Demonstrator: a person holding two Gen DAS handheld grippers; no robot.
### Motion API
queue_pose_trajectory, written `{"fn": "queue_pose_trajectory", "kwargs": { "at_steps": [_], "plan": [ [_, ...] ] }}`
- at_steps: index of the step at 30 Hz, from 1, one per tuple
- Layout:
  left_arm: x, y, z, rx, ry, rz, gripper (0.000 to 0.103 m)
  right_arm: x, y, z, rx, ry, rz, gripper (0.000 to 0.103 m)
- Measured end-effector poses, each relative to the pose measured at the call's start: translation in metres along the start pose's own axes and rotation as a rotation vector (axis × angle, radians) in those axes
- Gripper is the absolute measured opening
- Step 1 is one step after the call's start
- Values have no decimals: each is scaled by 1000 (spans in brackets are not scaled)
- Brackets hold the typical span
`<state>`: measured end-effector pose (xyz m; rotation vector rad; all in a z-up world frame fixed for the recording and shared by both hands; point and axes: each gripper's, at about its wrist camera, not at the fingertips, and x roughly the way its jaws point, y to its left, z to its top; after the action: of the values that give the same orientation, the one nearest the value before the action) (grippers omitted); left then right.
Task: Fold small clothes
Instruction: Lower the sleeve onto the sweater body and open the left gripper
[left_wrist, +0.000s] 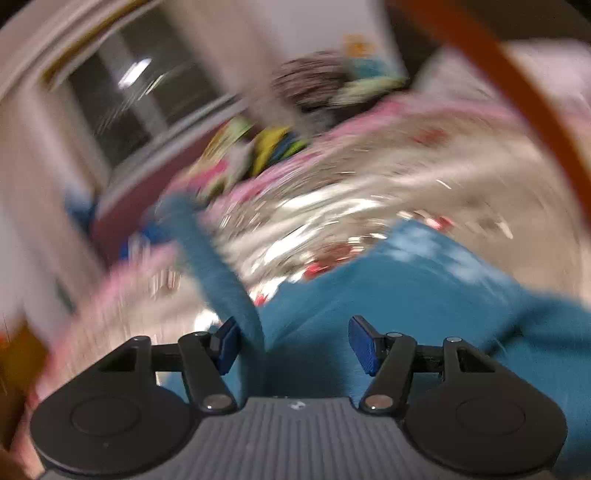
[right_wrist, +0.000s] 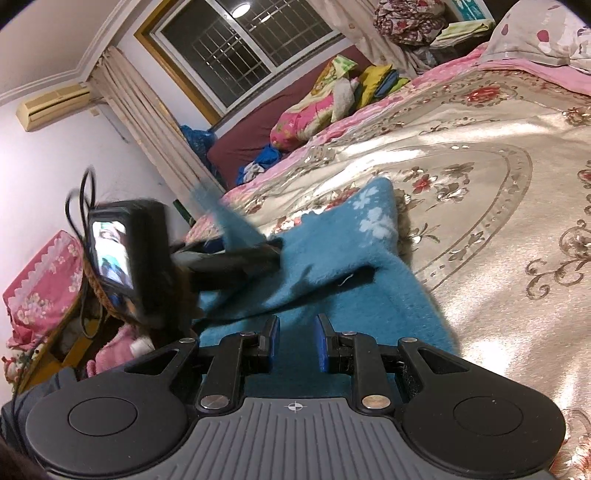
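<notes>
Closest in, the right gripper (right_wrist: 297, 341) hovers over the blue garment (right_wrist: 343, 266) with its jaws parted by a narrow gap and nothing clearly pinched between them. The left gripper (left_wrist: 290, 343) stands wide open, its pads on either side of a raised fold of the same cloth (left_wrist: 406, 288) without closing on it (that view is badly blurred). The garment lies rumpled on the bedspread (right_wrist: 480, 192) near the bed's edge — fleecy, soft and light by the look of it, so it should drape and bunch rather than hold a crease. A hem or corner seems the best place to pinch. Farther off, a heap of bright clothes (right_wrist: 332, 99) sits along the far side — well apart, not in the way.
</notes>
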<state>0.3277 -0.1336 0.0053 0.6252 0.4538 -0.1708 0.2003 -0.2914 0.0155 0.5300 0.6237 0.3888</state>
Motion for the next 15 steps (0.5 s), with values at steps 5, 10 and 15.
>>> {"fn": "queue_pose_trajectory", "kwargs": {
  "at_steps": [5, 10, 15],
  "plan": [
    [-16, -34, -1, 164, -40, -74, 69, -3, -3, 3, 4, -9, -6, 22],
    [-32, -19, -16, 74, 6, -93, 69, -7, -8, 5, 8, -21, -19, 22],
    [-70, 13, -57, -58, 67, -101, 69, -7, -9, 7, 4, -26, -25, 22]
  ]
}}
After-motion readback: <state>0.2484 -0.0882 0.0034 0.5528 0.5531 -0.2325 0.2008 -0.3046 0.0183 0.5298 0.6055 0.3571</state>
